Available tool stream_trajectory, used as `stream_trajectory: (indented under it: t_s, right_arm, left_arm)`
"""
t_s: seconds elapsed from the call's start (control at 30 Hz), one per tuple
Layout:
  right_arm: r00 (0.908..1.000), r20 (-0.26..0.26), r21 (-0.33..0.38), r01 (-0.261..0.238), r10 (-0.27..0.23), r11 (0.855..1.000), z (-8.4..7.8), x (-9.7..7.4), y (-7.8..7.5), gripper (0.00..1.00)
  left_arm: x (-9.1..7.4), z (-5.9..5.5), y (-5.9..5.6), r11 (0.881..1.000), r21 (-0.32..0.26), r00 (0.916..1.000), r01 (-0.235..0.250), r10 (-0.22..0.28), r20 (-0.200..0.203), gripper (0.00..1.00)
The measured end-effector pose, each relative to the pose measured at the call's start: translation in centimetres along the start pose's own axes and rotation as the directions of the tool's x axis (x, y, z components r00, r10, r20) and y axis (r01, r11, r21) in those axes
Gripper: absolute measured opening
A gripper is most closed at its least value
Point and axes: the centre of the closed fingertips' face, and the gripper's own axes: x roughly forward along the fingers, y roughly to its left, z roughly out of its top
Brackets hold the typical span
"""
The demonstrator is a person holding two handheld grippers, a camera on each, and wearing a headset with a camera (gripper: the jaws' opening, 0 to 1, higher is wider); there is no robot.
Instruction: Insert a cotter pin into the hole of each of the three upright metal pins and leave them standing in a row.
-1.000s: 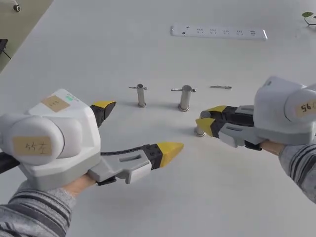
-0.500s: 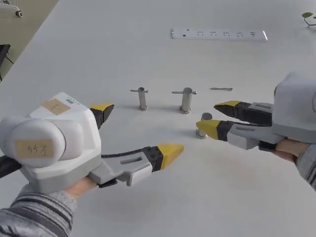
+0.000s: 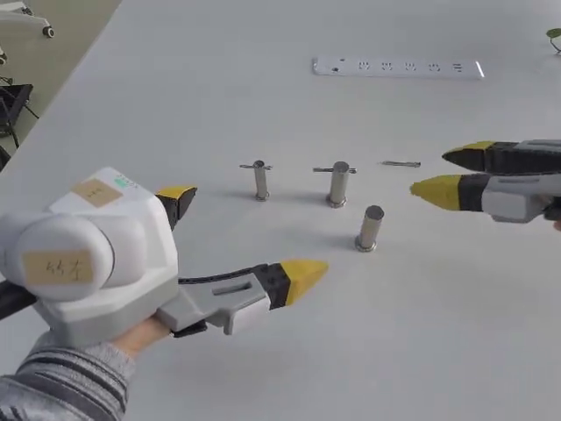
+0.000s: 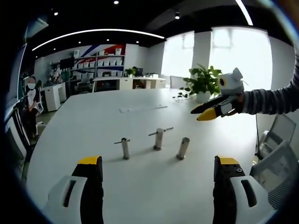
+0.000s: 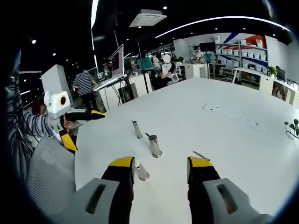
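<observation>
Here, bare metal pin (image 3: 370, 228) near right gripper (image 3: 430, 171), apart, jaws parted.

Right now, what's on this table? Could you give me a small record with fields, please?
table: white
left pin: upright, cotter pin through it
middle pin: upright, cotter pin through it
third pin: upright, no cotter pin, nearer than the other two
loose cotter pin: lying flat beyond the third pin
left gripper: open, empty
right gripper: open, empty
power strip: at the far side
</observation>
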Motion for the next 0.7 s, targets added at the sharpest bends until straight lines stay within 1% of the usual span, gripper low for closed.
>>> stream_trajectory:
  t_s: [0.17, 0.27, 0.33, 0.4, 0.5, 0.53, 0.6, 0.7]
  right_arm:
    - [0.9967, -0.075, -0.041, 0.027, -0.030, 0.999, -0.4, 0.4, -2.9, 0.39]
    - [0.9910, -0.128, -0.047, 0.033, -0.038, 0.998, -0.9, 0.8, -4.2, 0.38]
    - [0.9883, -0.148, -0.069, 0.026, -0.036, 0.997, -0.9, 1.2, -4.9, 0.37]
    - [0.9837, -0.176, -0.086, 0.020, -0.035, 0.996, -1.1, 2.0, -6.2, 0.36]
    - [0.9741, -0.224, -0.115, 0.009, -0.035, 0.993, -1.6, 2.7, -7.0, 0.36]
    - [0.9690, -0.245, -0.128, 0.000, -0.032, 0.992, -1.8, 3.0, -7.3, 0.36]
    - [0.9635, -0.266, -0.143, -0.009, -0.030, 0.990, -2.0, 3.5, -7.7, 0.35]
    - [0.9591, -0.282, -0.158, -0.018, -0.027, 0.987, -2.0, 4.1, -8.1, 0.34]
  left_arm:
    - [-0.1, -0.1, 0.3, 1.000, 0.001, 1.0000, -0.009, 0.009, -0.002, 0.99]
    - [-0.1, -0.2, 0.5, 1.000, 0.004, 0.9999, -0.013, 0.013, -0.004, 0.99]
    - [-0.1, -0.2, 0.7, 1.000, 0.003, 0.9999, -0.013, 0.013, -0.004, 0.98]
    - [0.0, -0.4, 0.8, 1.000, -0.002, 0.9999, -0.014, 0.014, -0.004, 0.98]
    - [0.0, -0.5, 1.1, 1.000, -0.016, 0.9999, -0.016, 0.016, -0.002, 0.97]
    - [0.1, -0.5, 1.2, 1.000, -0.022, 0.9998, -0.018, 0.018, 0.001, 0.97]
    - [0.1, -0.5, 1.3, 0.999, -0.026, 0.9997, -0.022, 0.022, 0.005, 0.97]
    - [0.2, -0.5, 1.5, 0.999, -0.036, 0.9995, -0.026, 0.027, 0.018, 0.97]
